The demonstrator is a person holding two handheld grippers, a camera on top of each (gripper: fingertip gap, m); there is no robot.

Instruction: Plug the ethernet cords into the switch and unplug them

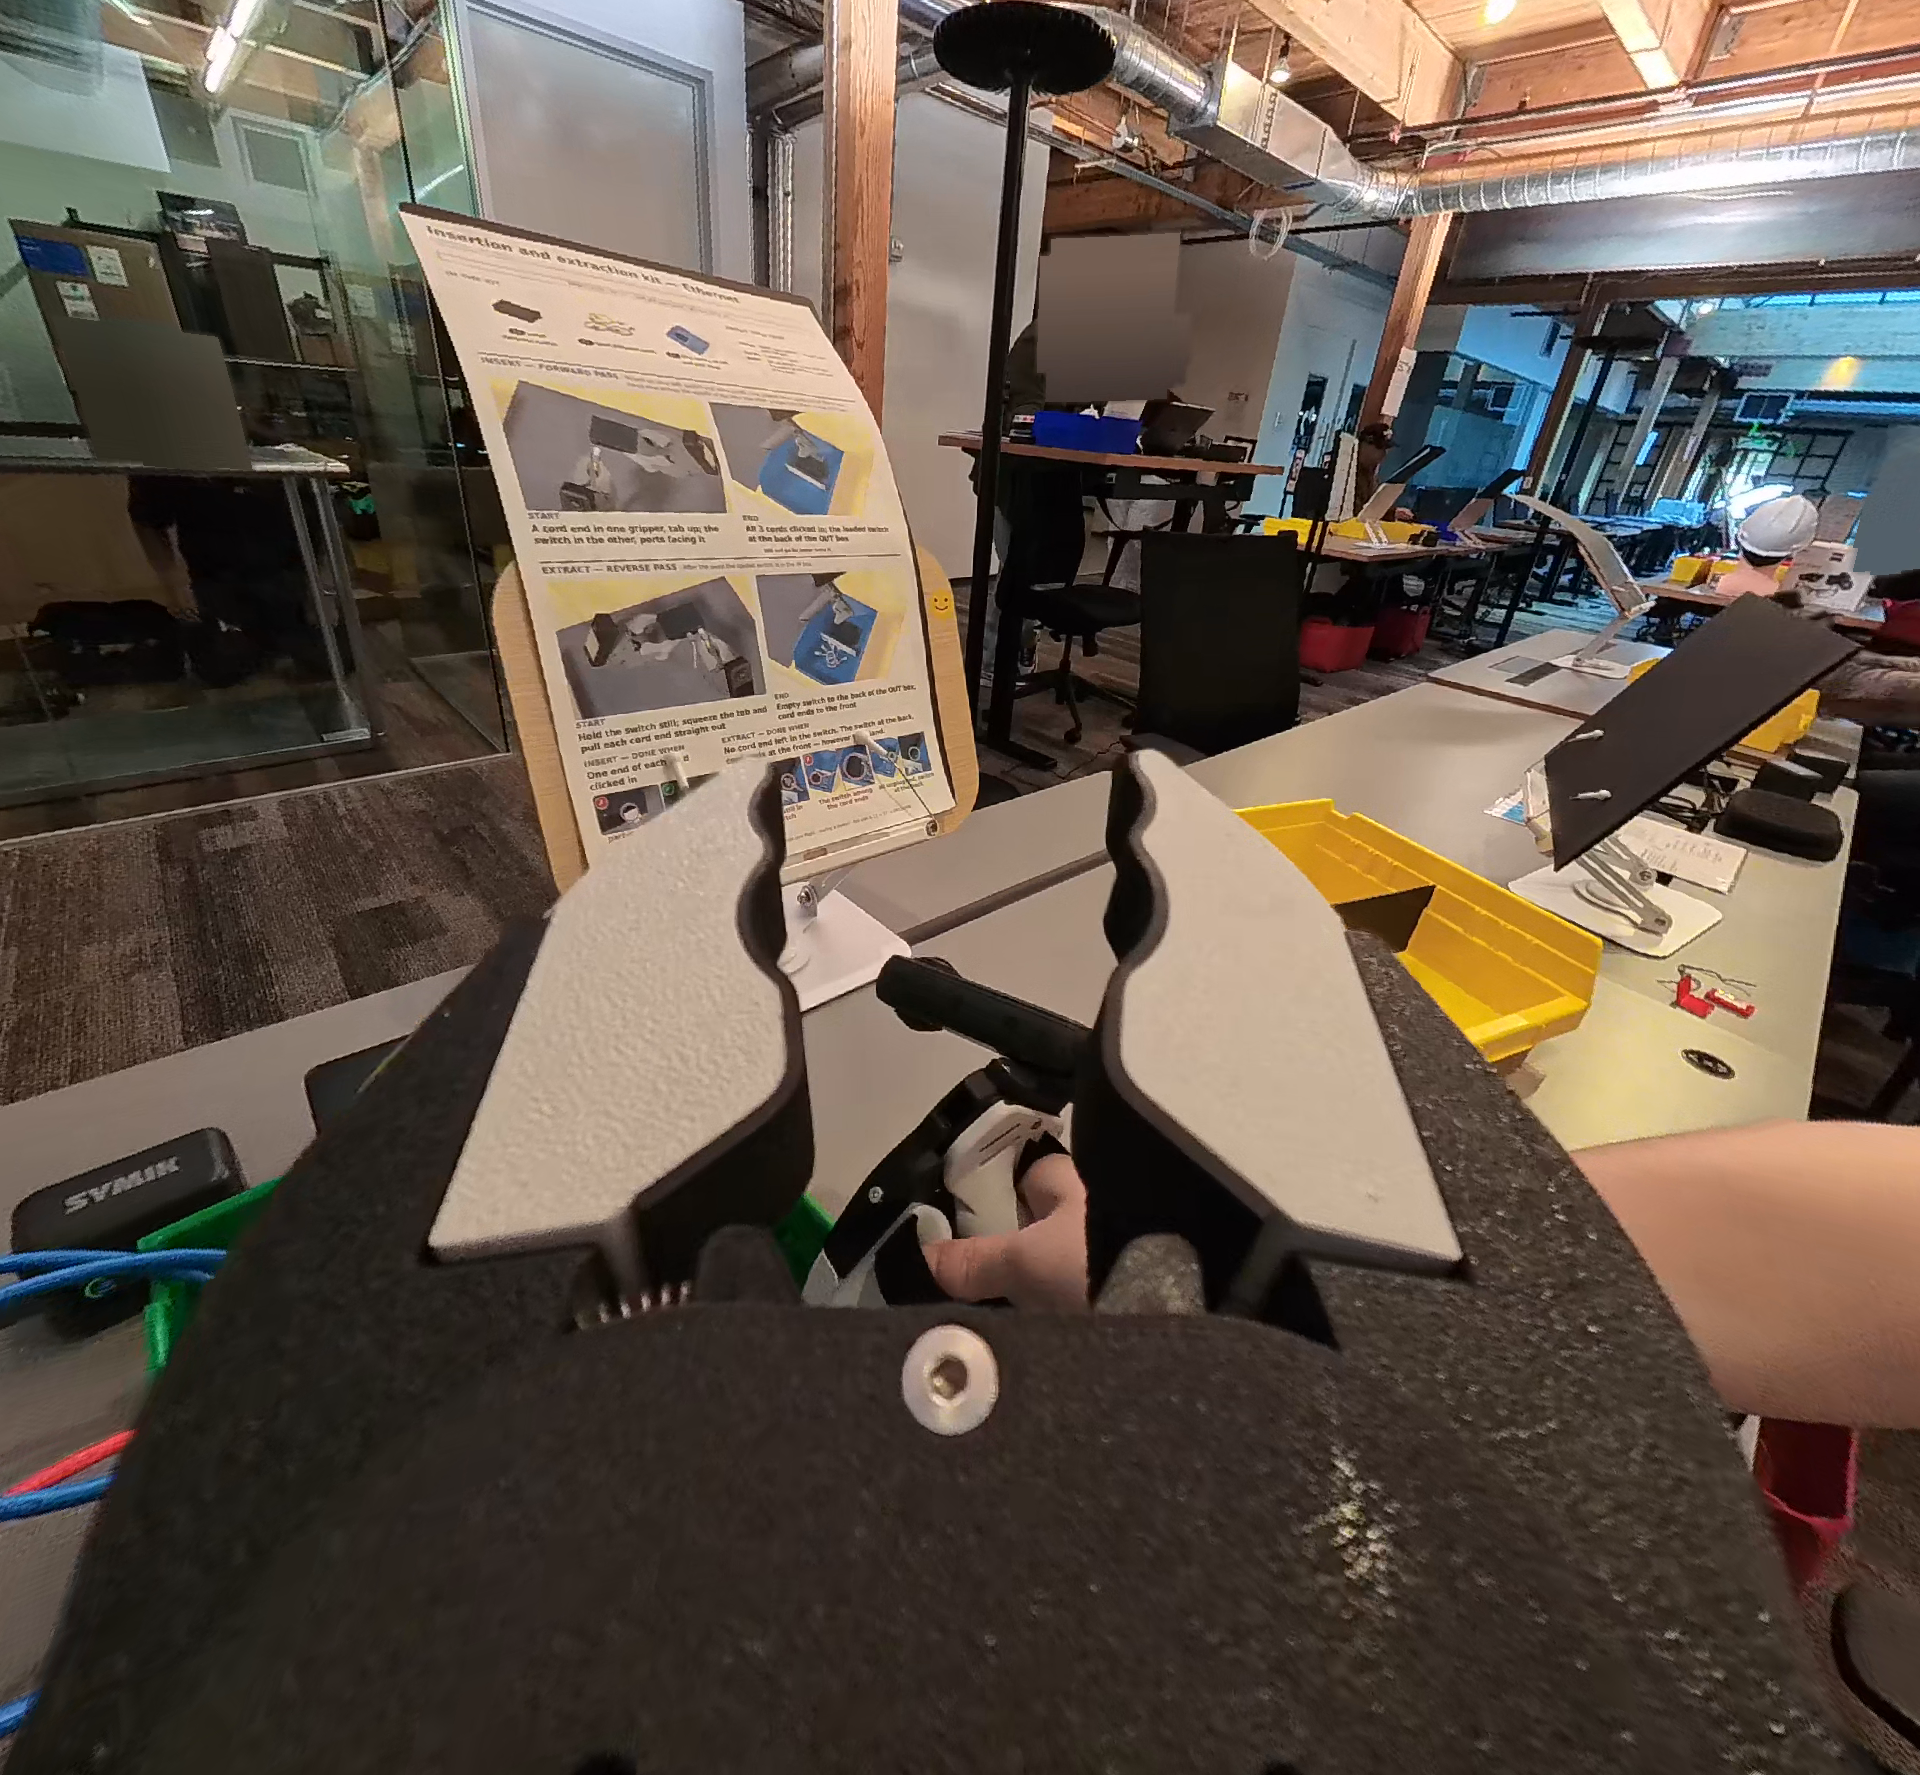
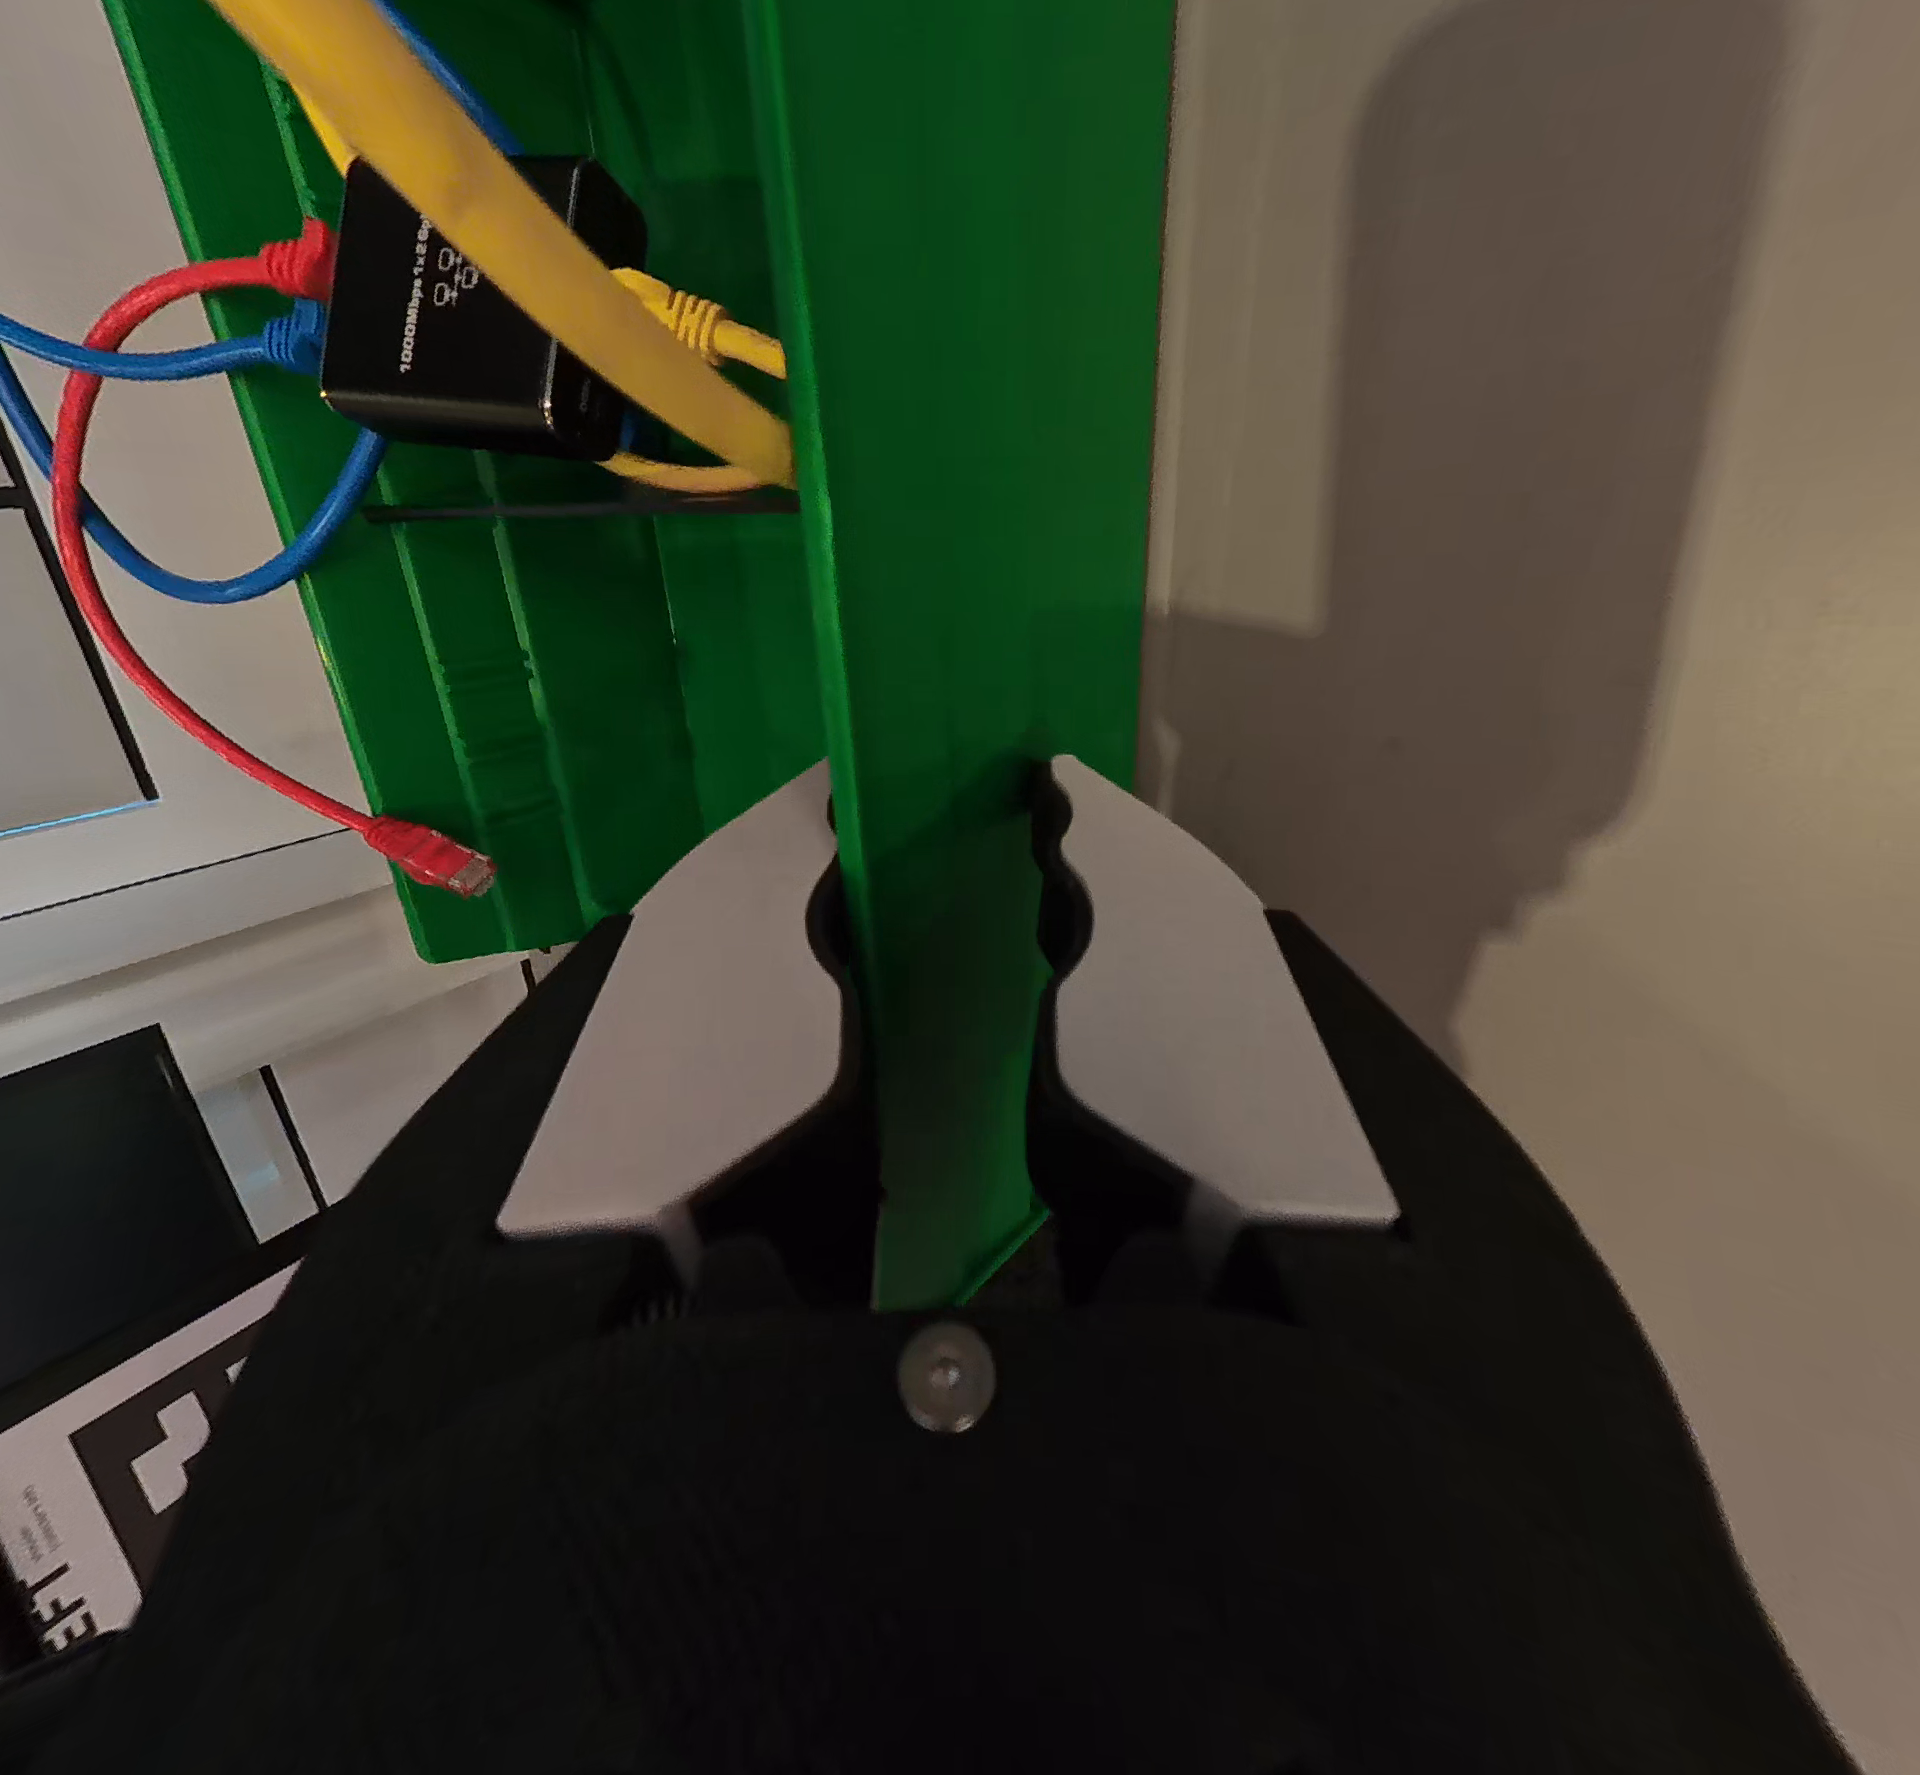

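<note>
In the right wrist view, a black switch lies in a green bin. A red cord and a blue cord are plugged into its left side, and a yellow cord into its right side. The red cord's other plug lies loose on the bin's edge. My right gripper is shut on the bin's upright wall. My left gripper is open and empty, raised above the table. The right gripper's handle, held by a hand, shows below it.
An instruction sheet on a stand is straight ahead on the grey table. A yellow bin and a black tilted stand are to the right. A black case, the green bin's corner and blue cords are at lower left. Left tips to right tips: about 30 centimetres. The black case is about 30 centimetres from my right fingertips and 45 centimetres from my left.
</note>
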